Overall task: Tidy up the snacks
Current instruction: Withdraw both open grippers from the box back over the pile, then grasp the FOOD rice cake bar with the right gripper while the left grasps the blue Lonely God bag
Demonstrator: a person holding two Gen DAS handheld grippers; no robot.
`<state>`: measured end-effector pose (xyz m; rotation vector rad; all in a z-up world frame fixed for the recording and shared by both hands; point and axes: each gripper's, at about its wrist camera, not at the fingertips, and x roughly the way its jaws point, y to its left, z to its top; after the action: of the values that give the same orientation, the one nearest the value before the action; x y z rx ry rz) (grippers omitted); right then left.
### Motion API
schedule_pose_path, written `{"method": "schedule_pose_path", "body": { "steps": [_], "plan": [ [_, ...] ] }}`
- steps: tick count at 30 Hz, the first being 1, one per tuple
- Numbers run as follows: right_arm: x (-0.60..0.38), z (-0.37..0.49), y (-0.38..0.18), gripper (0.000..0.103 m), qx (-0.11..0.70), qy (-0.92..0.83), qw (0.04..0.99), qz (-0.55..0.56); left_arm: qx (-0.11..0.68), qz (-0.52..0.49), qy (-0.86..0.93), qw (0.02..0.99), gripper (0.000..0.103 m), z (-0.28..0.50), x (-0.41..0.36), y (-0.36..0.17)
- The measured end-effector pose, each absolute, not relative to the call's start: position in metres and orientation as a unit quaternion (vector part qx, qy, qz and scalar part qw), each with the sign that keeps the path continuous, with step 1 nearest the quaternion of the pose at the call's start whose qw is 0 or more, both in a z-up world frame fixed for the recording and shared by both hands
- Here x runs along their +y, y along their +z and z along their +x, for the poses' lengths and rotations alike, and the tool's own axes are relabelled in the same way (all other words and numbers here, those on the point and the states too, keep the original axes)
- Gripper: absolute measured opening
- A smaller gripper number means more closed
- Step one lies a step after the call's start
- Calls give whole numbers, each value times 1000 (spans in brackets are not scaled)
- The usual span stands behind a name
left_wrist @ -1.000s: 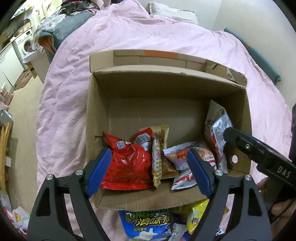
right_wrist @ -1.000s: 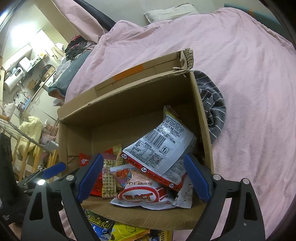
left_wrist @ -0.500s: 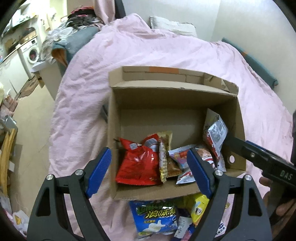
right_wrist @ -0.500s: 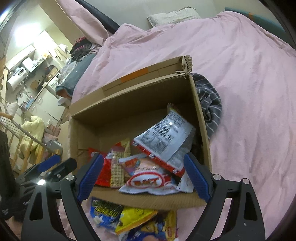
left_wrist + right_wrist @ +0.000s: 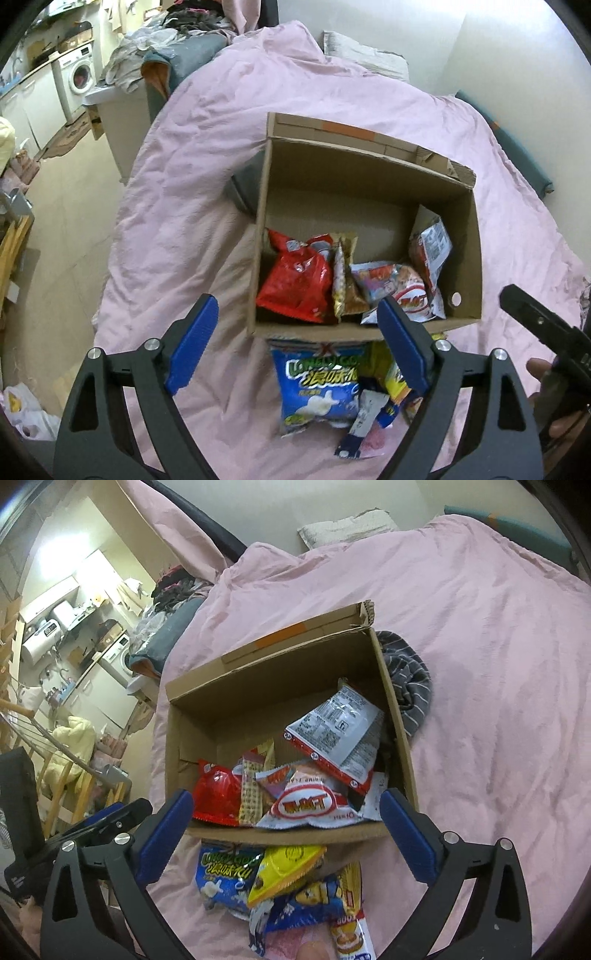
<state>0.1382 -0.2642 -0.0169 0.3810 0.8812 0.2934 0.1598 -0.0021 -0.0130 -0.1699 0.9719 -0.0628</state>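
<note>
- Two grippers, both spread wide and carrying nothing: your left gripper [image 5: 295, 347] and right gripper [image 5: 286, 834] hang above the near edge of the cardboard box [image 5: 467, 236] on the pink bedspread [image 5: 184, 177].
- Several packets already sit in the box: a red bag [image 5: 295, 284] leans at the left, a gold packet [image 5: 345, 280] stands beside it, and a white-and-red shrimp-chip bag [image 5: 310, 805] lies toward the right, under a grey-backed packet [image 5: 336, 731] propped against the right wall.
- Some snacks lie outside, just in front of the box: a blue bag [image 5: 317, 384], a yellow packet [image 5: 284, 867] overlapping it, and smaller wrappers.
- You likely hold high and open so that you can choose one of these; the blue bag looks easiest for your left side.
- Crinkly, puffed bags may slip, so pinch an edge seam.
</note>
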Motion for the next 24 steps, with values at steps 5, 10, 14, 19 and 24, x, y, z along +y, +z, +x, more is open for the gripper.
{"method": "schedule_pose_path", "body": {
  "steps": [5, 10, 14, 19, 24],
  "plan": [
    [-269, 118, -18, 103, 422, 133, 877, 189, 459, -67, -29, 886, 86, 143, 1, -10],
    [-278, 102, -24, 103, 429, 124, 871, 204, 457, -46, -19, 888, 86, 126, 4, -13],
    [-283, 95, -30, 103, 438, 119, 865, 214, 459, -28, -14, 888, 86, 119, 3, -15],
    [-288, 86, -34, 103, 446, 109, 865, 201, 462, -33, -13, 886, 86, 110, 10, -20],
    [-295, 83, -46, 103, 465, 94, 860, 189, 477, -52, -11, 877, 86, 109, 19, -27]
  ]
}}
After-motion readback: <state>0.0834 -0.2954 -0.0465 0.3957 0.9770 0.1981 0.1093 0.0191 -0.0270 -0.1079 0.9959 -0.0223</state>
